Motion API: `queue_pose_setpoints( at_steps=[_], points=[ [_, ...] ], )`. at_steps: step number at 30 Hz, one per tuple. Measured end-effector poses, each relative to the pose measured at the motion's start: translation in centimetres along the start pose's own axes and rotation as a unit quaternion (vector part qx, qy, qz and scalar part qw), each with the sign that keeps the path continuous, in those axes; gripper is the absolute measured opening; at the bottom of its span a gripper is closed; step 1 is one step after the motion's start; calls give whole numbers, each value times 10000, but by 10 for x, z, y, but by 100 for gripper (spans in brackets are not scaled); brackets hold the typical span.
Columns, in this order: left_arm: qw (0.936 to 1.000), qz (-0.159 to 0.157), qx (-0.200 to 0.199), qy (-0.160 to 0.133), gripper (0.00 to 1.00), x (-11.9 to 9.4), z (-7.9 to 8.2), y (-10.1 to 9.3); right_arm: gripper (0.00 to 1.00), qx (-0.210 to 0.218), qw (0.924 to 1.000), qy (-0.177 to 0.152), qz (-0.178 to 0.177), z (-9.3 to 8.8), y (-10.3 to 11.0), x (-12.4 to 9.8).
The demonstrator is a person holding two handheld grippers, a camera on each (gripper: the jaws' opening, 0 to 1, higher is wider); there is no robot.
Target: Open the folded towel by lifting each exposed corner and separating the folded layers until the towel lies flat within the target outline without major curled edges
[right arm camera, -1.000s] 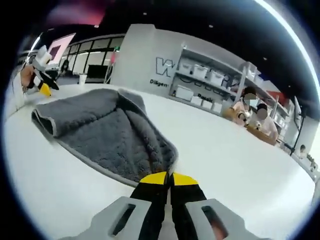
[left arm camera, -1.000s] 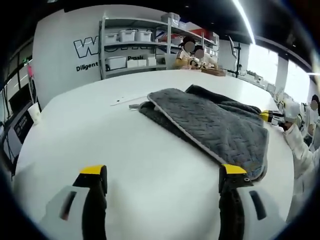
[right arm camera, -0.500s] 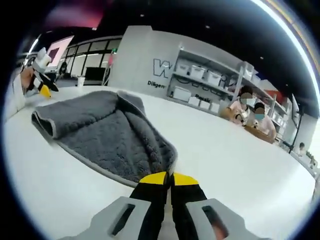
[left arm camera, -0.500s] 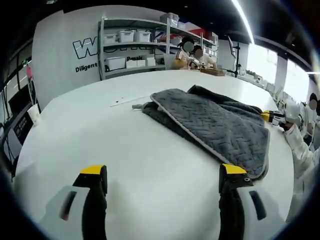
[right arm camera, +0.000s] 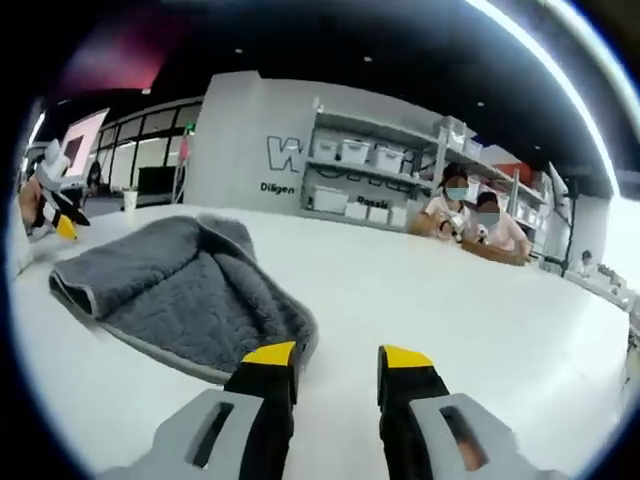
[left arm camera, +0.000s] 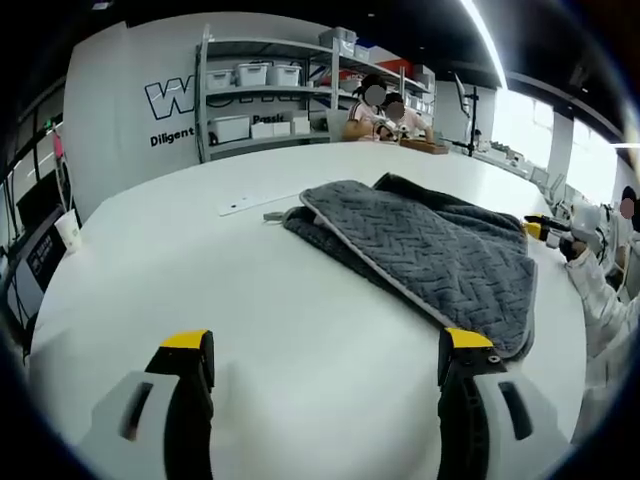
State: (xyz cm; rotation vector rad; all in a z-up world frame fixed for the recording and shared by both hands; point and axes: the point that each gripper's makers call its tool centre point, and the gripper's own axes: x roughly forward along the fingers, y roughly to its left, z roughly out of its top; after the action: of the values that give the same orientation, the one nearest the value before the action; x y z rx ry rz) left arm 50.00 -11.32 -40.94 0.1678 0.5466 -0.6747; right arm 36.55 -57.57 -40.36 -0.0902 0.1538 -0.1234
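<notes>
A grey quilted towel [left arm camera: 420,250] lies folded on the white table [left arm camera: 200,270], its fleecy inner side showing in the right gripper view [right arm camera: 180,300]. My left gripper [left arm camera: 326,345] is open and low over the table, its right jaw close to the towel's near corner, nothing between the jaws. My right gripper [right arm camera: 337,356] is open just beside the towel's corner, which rests by its left jaw. Across the towel each gripper sees the other: the right gripper [left arm camera: 545,228] held by a white-sleeved hand, the left gripper [right arm camera: 60,222] at the far edge.
Two people sit at the table's far side [left arm camera: 385,110]. A shelf with white bins [left arm camera: 260,95] stands against the back wall. A paper cup [left arm camera: 68,225] sits at the table's left edge, and a white strip [left arm camera: 245,203] lies behind the towel.
My right gripper has gone from shut on the towel's corner to open, and the corner now lies on the table. The left gripper is as before.
</notes>
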Motion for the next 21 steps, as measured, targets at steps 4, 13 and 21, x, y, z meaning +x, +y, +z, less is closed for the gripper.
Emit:
queue_pose_setpoints(
  at_steps=[4,13,21],
  points=[
    [10000,7,6,-10,92,-1,1,0,24,189,9995,-198,175,5,3,-4],
    [10000,12,12,-14,92,-1,0,-1,51,148,9989,-45,434,2,14,5],
    [10000,-8,26,-41,92,-2,2,-3,83,306,9959,-66,850,6,30,17]
  ],
)
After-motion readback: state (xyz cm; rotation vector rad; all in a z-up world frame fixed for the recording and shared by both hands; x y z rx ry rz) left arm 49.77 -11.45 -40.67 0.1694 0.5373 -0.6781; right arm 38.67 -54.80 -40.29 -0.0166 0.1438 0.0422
